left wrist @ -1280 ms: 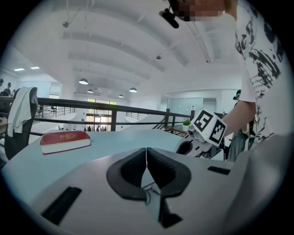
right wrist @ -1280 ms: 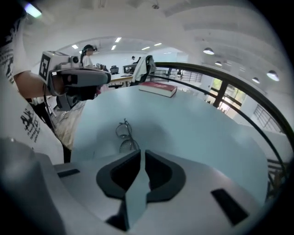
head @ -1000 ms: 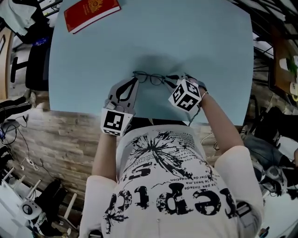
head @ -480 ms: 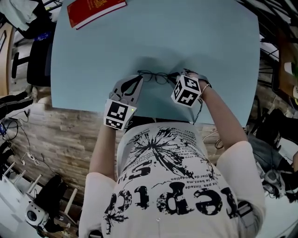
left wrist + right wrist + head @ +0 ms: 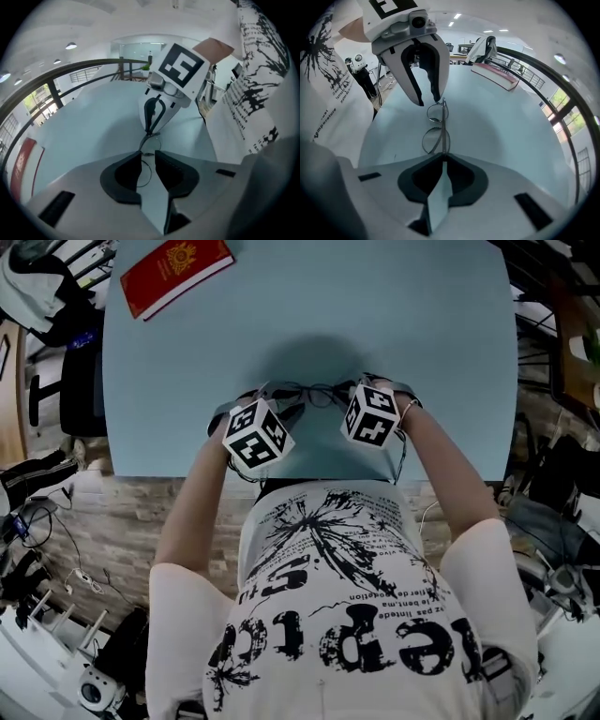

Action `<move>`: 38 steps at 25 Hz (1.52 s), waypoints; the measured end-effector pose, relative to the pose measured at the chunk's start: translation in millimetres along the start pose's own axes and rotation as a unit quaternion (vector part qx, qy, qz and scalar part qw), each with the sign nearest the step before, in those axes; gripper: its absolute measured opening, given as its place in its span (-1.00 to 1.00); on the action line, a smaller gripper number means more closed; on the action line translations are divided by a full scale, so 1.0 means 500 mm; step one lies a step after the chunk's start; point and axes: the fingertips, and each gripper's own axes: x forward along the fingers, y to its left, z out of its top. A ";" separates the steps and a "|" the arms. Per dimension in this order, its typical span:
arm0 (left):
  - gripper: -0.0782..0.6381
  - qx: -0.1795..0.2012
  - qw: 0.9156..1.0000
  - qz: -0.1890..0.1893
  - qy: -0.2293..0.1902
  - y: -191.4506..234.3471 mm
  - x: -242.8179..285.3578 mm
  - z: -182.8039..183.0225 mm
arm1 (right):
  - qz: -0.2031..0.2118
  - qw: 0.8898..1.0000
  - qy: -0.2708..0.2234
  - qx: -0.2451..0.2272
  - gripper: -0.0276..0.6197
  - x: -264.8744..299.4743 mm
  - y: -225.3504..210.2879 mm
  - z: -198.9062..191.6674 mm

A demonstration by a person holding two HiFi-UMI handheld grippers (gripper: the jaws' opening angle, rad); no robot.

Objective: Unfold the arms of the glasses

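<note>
Glasses [image 5: 317,392], head view: they lie by the near edge of the table [image 5: 431,343], between both grippers. The red book [image 5: 175,273] at the table's far left corner bears a gold emblem, which is illegible. Left gripper view: the left gripper [image 5: 147,161] has its jaws slightly apart around a lens rim, not pinching it. Right gripper view: the right gripper [image 5: 440,157] is clamped on the frame's end. Both arms appear folded, so the unfolding remains to be done.
</note>
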 end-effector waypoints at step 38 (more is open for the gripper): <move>-0.70 0.189 0.979 -0.074 -0.023 0.009 0.059 0.080 | 0.013 0.998 0.040 0.056 -0.80 -0.014 -0.013 -0.053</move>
